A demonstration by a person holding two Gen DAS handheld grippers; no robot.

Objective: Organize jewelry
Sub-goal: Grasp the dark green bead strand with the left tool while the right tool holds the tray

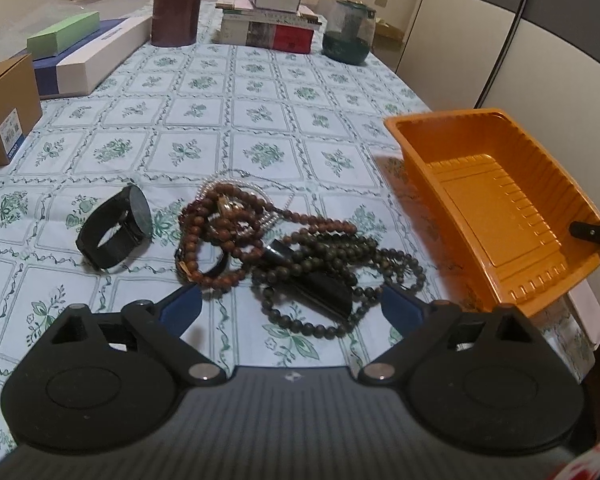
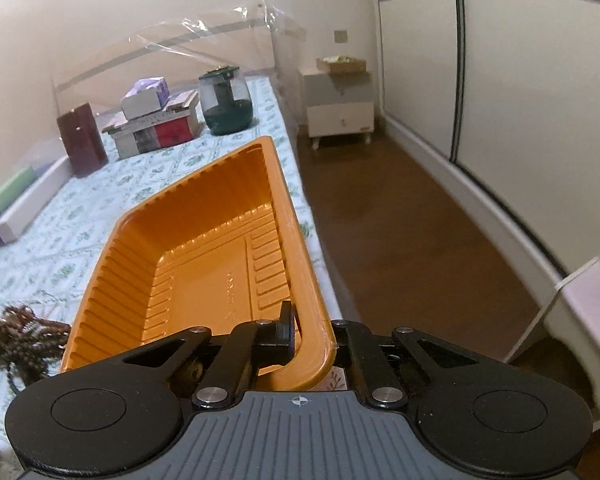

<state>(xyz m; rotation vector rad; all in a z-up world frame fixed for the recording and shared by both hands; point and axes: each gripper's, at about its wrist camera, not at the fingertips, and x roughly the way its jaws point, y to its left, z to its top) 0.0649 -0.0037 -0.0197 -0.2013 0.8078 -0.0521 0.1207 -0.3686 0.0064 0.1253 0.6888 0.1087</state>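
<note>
Right gripper (image 2: pixel 300 344) lifts the orange tray (image 2: pixel 204 248) by its near rim

Its jaws are clamped on that rim, tilting the tray at the tabletop's (image 1: pixel 260 92) right edge. The left gripper (image 1: pixel 292 308), jaws wide and empty, hovers over tangled bead necklaces (image 1: pixel 284 240); a black watch (image 1: pixel 116 232) lies left.

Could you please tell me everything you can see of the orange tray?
The orange tray is a thin, glossy, plastic-looking rectangular container with ribbed walls, a stepped flat floor and a rolled rim. It is empty. The right gripper is shut on its near rim, holding it tilted, its near end raised, at the table's right edge, right of the heap of bead necklaces.
</note>
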